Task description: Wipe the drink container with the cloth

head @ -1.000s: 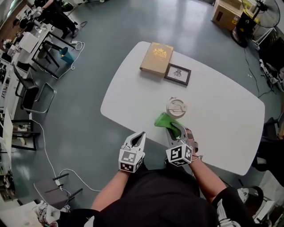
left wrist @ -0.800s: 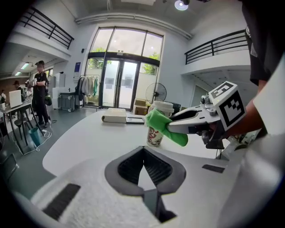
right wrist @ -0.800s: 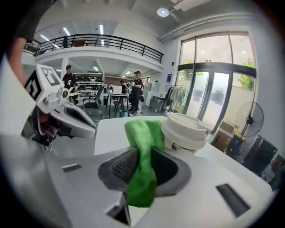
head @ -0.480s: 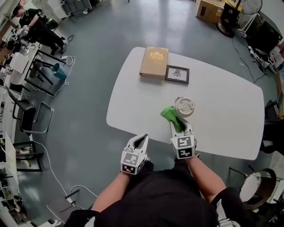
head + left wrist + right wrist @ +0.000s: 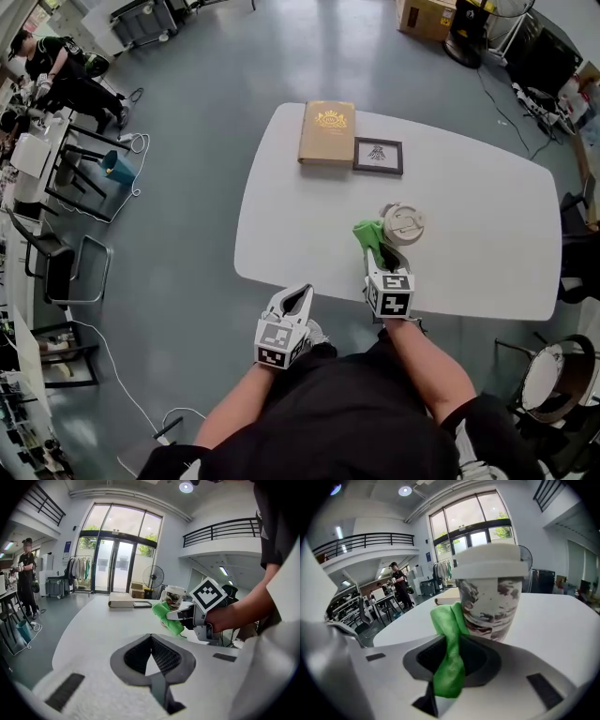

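Big open workshop with a grey floor and a white round-cornered table. From the head view there's a tan book and a small framed picture side by side at the far edge, and the drink container, a lidded paper cup, stands nearer the person, well apart from those two. The right gripper reaches in over the near edge, forearm pretty much straight ahead, and it's clamped on the green cloth, which is bunched against the cup's left side. The left gripper hangs over the floor just short of the table's near edge, pointing forward. The left gripper view is where you see its tongs are pinched together with nothing in them. It also gives a side look you don't get from above: the hand wrapped round the other gripper, cloth pressed to the cup, glass doors and a standing fan behind. The right gripper view goes close up: cloth nipped between the jaws and running up to touch the cup wall, and only here can you make out the blotchy dark print under the white lid
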Action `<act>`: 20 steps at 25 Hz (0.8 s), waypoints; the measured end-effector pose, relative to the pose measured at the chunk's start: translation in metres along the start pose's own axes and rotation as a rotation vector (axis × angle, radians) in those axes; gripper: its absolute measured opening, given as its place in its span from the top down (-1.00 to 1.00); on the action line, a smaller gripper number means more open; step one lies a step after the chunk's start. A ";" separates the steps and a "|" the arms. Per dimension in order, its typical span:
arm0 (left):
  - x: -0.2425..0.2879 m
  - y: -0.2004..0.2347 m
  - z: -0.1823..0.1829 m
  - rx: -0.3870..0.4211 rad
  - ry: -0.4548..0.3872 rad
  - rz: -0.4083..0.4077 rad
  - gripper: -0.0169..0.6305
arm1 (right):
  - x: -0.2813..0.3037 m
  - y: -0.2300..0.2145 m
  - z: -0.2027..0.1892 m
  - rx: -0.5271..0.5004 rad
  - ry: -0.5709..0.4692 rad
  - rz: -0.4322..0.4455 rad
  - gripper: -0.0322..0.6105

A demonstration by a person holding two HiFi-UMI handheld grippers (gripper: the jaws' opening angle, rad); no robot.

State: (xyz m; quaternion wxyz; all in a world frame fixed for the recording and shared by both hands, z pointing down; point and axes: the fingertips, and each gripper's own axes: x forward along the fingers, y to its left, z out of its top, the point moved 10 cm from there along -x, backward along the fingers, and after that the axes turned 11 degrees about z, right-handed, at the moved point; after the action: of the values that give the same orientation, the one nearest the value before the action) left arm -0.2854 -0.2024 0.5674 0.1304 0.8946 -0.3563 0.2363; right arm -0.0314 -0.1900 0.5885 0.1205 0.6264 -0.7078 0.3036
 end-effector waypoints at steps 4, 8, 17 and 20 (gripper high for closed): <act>-0.001 0.013 0.000 0.002 0.007 -0.012 0.92 | 0.018 -0.002 -0.011 0.146 0.019 -0.048 0.59; -0.005 0.023 0.000 0.005 0.008 -0.037 0.92 | 0.028 -0.005 -0.023 0.291 0.042 -0.091 0.59; -0.017 0.042 -0.010 0.017 0.032 -0.056 0.92 | 0.026 0.002 -0.024 0.452 -0.006 -0.131 0.59; -0.018 0.043 -0.013 0.014 0.026 -0.070 0.92 | 0.019 0.011 -0.013 0.472 -0.077 -0.119 0.59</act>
State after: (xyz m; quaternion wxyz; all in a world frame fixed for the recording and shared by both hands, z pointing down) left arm -0.3313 -0.2168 0.5719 0.1371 0.9042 -0.3215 0.2456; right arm -0.0483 -0.1977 0.6069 -0.0387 0.6890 -0.5830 0.4288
